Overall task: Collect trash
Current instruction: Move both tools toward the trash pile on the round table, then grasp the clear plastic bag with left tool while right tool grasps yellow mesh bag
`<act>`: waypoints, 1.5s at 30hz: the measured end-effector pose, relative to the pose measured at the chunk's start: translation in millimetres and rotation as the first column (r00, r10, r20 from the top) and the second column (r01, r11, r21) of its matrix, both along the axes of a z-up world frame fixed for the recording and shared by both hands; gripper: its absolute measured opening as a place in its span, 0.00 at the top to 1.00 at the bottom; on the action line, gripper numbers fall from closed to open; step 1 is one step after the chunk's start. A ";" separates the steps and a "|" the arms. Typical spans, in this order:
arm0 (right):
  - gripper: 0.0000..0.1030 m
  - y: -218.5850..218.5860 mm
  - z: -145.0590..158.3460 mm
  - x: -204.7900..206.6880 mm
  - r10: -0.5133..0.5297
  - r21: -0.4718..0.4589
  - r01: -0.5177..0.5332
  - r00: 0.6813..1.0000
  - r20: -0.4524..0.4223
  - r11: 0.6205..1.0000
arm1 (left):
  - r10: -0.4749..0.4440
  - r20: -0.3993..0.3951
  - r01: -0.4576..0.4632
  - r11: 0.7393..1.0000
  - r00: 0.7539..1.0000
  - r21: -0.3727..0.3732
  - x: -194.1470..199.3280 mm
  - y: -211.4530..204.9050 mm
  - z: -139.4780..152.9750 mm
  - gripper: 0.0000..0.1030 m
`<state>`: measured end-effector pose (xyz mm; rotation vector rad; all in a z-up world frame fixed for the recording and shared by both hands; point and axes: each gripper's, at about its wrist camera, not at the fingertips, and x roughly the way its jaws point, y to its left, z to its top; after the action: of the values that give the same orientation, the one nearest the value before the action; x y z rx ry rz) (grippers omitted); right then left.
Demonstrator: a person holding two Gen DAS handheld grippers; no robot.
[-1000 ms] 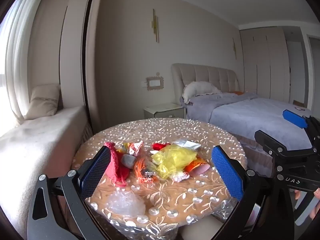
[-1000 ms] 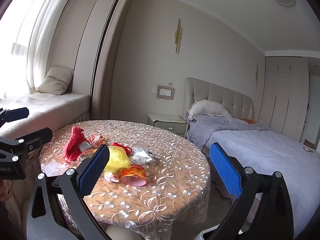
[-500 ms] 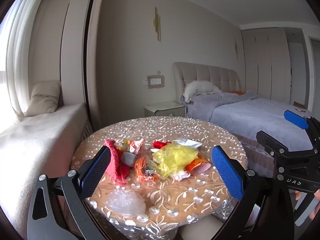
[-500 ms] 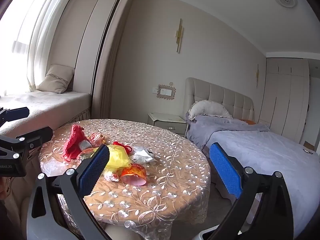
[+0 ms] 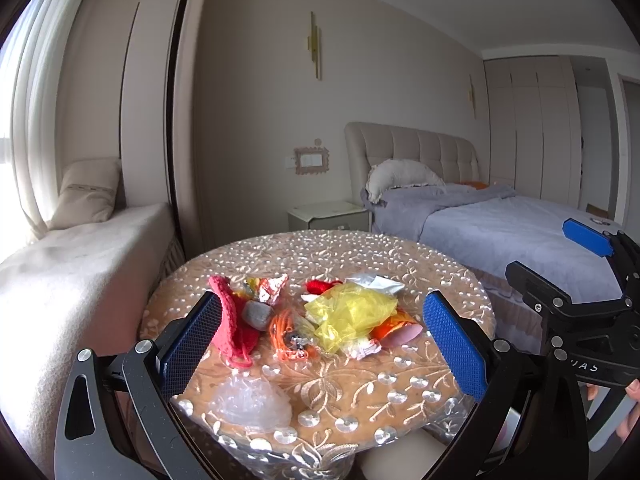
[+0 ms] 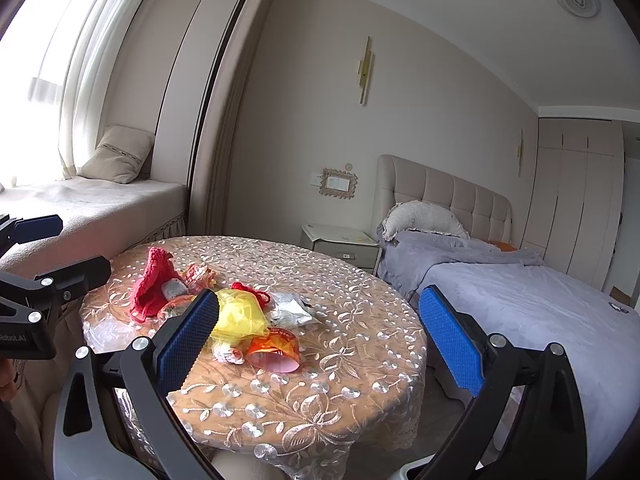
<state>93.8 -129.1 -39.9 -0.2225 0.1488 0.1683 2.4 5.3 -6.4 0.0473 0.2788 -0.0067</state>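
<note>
Trash lies in a loose heap at the middle of the round table with the embroidered, sequinned cloth (image 5: pixel 360 256): a crumpled yellow plastic bag (image 5: pixel 352 314), a red knitted piece (image 5: pixel 230 330), a tangle of orange cord (image 5: pixel 286 334), a torn silver foil packet (image 5: pixel 374 282), an orange transparent wrapper (image 6: pixel 274 346) and, nearer the table's edge and apart from the heap, a clear crinkled plastic bag (image 5: pixel 250 400). Nothing is gathered yet, so the step in hand looks like the approach before a first pick. The left gripper (image 5: pixel 320 350) hangs above the near edge with its blue pads spread wide and nothing between them; the right gripper (image 6: pixel 320 342) is likewise spread wide and empty, off to the heap's right. No bin shows clearly. Next, one gripper likely needs to drop onto a single piece, perhaps the clear bag closest to the left one, and pinch the soft film low enough that it does not slip.
</note>
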 end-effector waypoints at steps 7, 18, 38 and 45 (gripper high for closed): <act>0.04 1.5 -2.1 1.6 0.010 -0.005 -0.010 1.000 -0.005 1.000 | -0.004 -0.008 0.004 1.000 1.000 -0.005 3.5 1.7 -1.5 0.04; 0.04 12.5 -8.2 10.8 0.031 -0.045 -0.031 0.999 0.008 0.999 | 0.013 -0.018 -0.013 0.999 1.000 -0.032 7.4 14.6 -15.0 0.04; 0.04 58.5 -39.1 66.4 0.166 -0.045 -0.171 0.982 -0.093 0.984 | 0.144 -0.169 -0.156 0.986 0.975 -0.057 38.2 64.3 -80.7 0.04; 0.04 74.8 -47.6 86.2 0.199 -0.047 -0.207 0.971 -0.136 0.977 | 0.166 -0.211 -0.182 0.981 0.963 -0.061 49.5 77.3 -98.8 0.04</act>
<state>180.0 -54.3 -87.5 -0.2881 0.2617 0.3830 51.9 82.7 -105.2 -0.0587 0.4880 0.1532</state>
